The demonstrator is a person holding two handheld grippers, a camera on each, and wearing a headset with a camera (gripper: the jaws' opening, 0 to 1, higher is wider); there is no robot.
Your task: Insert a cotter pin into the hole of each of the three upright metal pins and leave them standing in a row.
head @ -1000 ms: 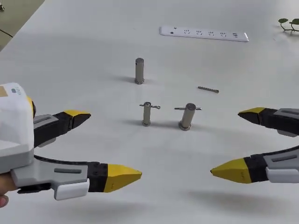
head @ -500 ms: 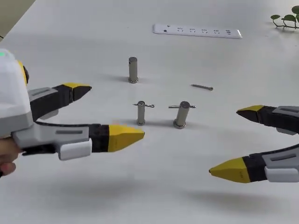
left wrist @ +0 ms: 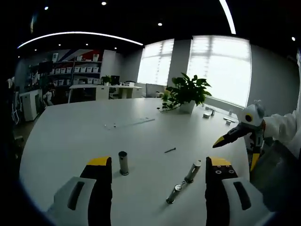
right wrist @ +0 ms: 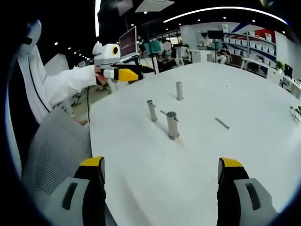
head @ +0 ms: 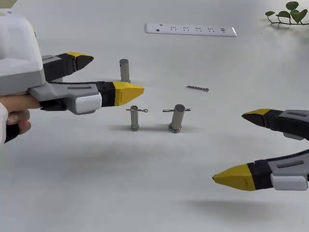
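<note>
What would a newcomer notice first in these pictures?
Probably the two open grippers with yellow-tipped fingers: the left gripper upper left, the right gripper lower right. Between them on the white table stand three metal pins: the front left pin and the front right pin each carry a cotter pin, the back pin is bare, and a loose cotter pin lies to its right.

Yellow jaw tips, black behind them, then grey and white casing: left gripper (head: 117, 74) and right gripper (head: 228, 146) alike. Tabletop (head: 145, 193): plain pale grey, unpatterned. Three upright metal pins (head: 177, 118): dull silver-grey, with the cotter pins (head: 137, 110) through two of them in the same tone. Loose cotter pin (head: 197, 88): darker grey. Power strip (head: 190, 30) near the far edge: white, with a row of dark socket slots. Plant (head: 285, 12) at the far right corner: green leaves on dark stems.
</note>
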